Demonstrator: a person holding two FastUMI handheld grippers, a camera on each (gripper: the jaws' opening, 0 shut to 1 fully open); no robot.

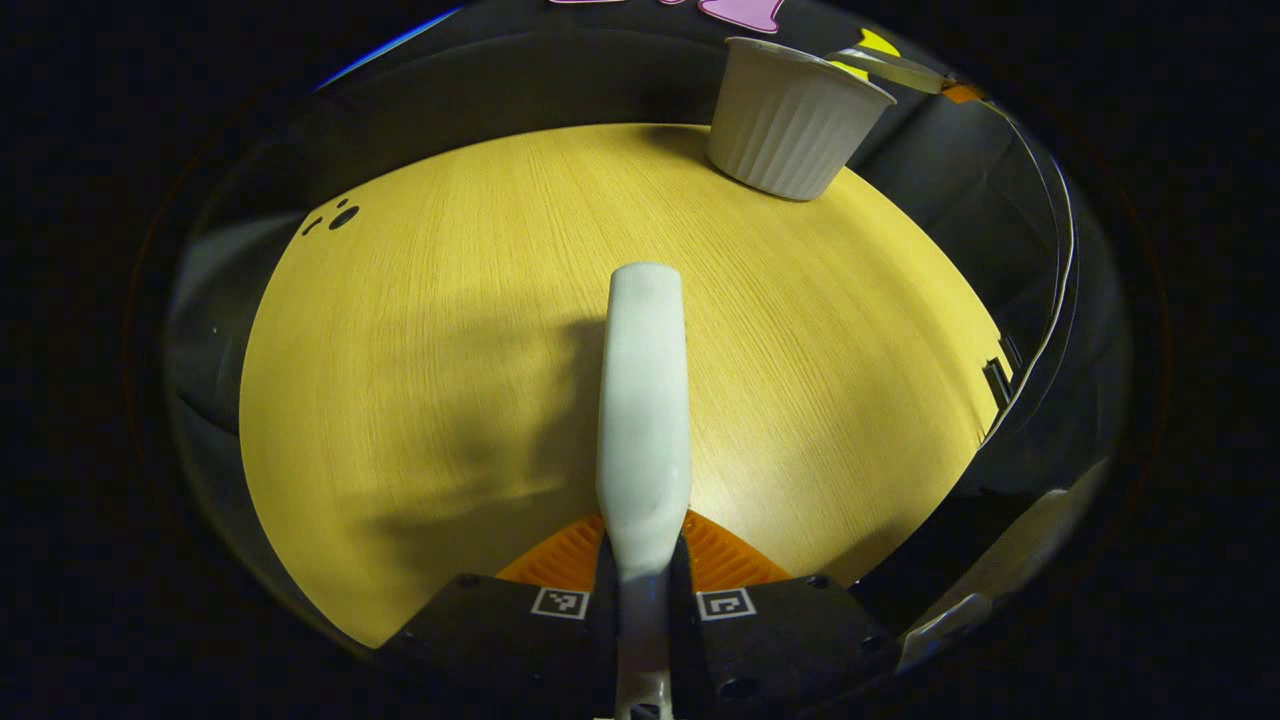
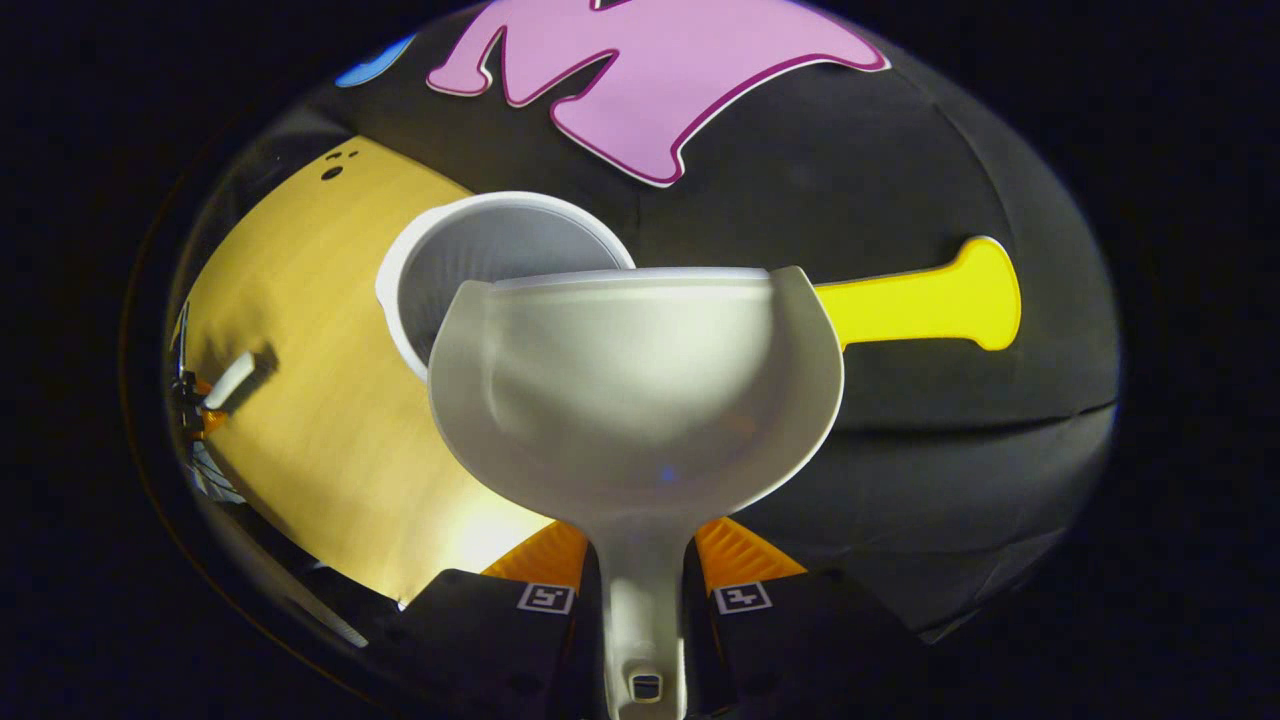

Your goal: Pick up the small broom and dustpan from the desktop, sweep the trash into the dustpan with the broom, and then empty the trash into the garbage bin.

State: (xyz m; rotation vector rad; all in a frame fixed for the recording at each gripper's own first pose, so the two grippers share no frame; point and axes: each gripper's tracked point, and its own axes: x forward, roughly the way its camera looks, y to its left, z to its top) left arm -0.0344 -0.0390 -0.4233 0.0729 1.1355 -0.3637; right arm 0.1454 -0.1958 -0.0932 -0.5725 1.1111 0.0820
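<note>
Right gripper view — right tool (image 2: pixel 640 590) pinches dustpan (image 2: pixel 640 390) handle above bin (image 2: pixel 480 250); left tool (image 1: pixel 642 595) clamps broom (image 1: pixel 645 400).

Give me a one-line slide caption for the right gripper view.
Right gripper shut on the dustpan handle, pan held over the white bin at the table edge.

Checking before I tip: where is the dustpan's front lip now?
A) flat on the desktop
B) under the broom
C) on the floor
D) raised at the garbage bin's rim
D: in the right gripper view the dustpan is held up with its lip at the garbage bin.
</note>
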